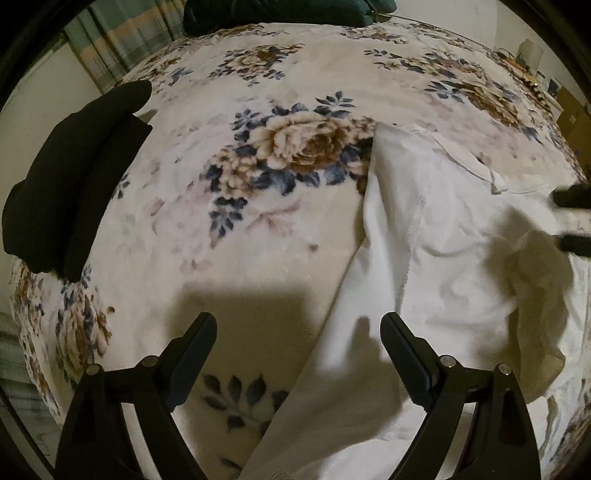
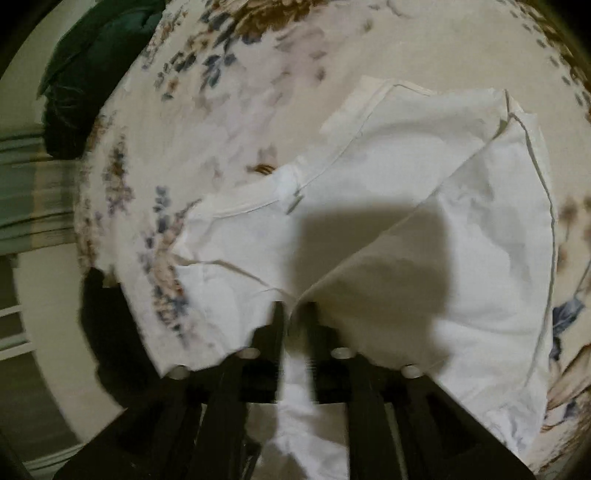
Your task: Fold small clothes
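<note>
A white garment (image 1: 436, 236) lies on the floral blanket (image 1: 229, 229) at the right of the left wrist view. My left gripper (image 1: 299, 332) is open and empty, held above the garment's left edge. My right gripper (image 2: 295, 314) is shut on a bunched fold of the white garment (image 2: 424, 206) and lifts it, so the cloth fans out ahead over the blanket (image 2: 258, 92). The right gripper's dark fingertips (image 1: 574, 218) show at the right edge of the left wrist view.
A folded black garment (image 1: 74, 177) lies at the blanket's left edge, also seen dark in the right wrist view (image 2: 107, 332). A dark green bundle (image 1: 273, 14) sits at the far end of the bed. Curtains (image 1: 122, 40) hang behind.
</note>
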